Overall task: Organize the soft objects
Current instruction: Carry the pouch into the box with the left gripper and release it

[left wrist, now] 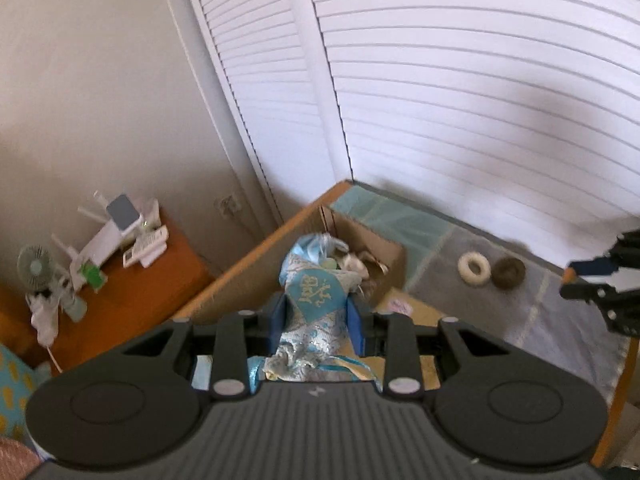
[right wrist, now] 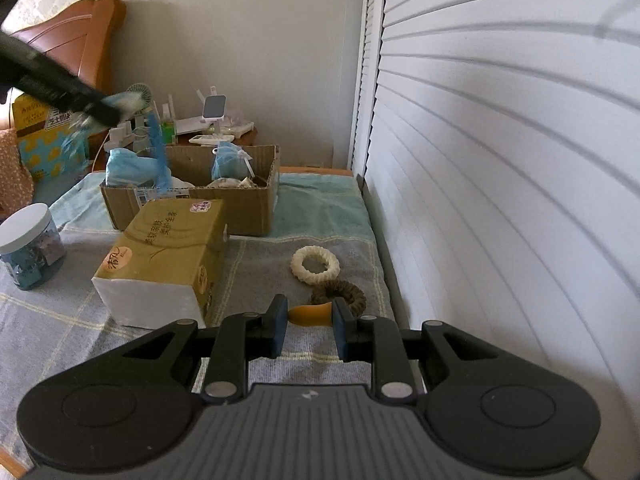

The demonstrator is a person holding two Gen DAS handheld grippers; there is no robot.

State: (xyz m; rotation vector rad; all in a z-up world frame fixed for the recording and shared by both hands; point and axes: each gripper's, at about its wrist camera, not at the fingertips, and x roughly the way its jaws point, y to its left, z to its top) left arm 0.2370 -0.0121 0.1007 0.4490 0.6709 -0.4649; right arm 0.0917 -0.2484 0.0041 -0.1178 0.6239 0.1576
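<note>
- Left gripper: jaws closed on a blue brocade pouch, pinched at its middle so the loose ends hang free; seemingly raised above the cardboard box, a likely sign of a drop into it.
- Cardboard box: open-topped, already holding blue cloth bundles and pale soft bits; probably the collecting place for the soft things, hence its spot at the far end of the bed.
- Tissue pack: just in front of the box, touching or nearly touching its near wall; not clear whether part of the sorting.
- Lidded jar: left of the box and the tissue pack, standing upright on the bed cover.
- Cream ring and brown ring: right of the box, side by side and touching, lying flat on the bed cover, not yet gathered.
- Right gripper: jaws drawn in as far as they go, a gap left between the blue pads, nothing gripped; hovers just short of the brown ring, right of the box. An orange piece shows between the tips; cannot tell what.
- Surface: a bed under a grey checked and teal cover, soft and slightly rumpled.
- Room: behind the box, a wooden nightstand with a small fan, a phone and a router; right of the box, white slatted doors; plain beige wall behind.
</note>
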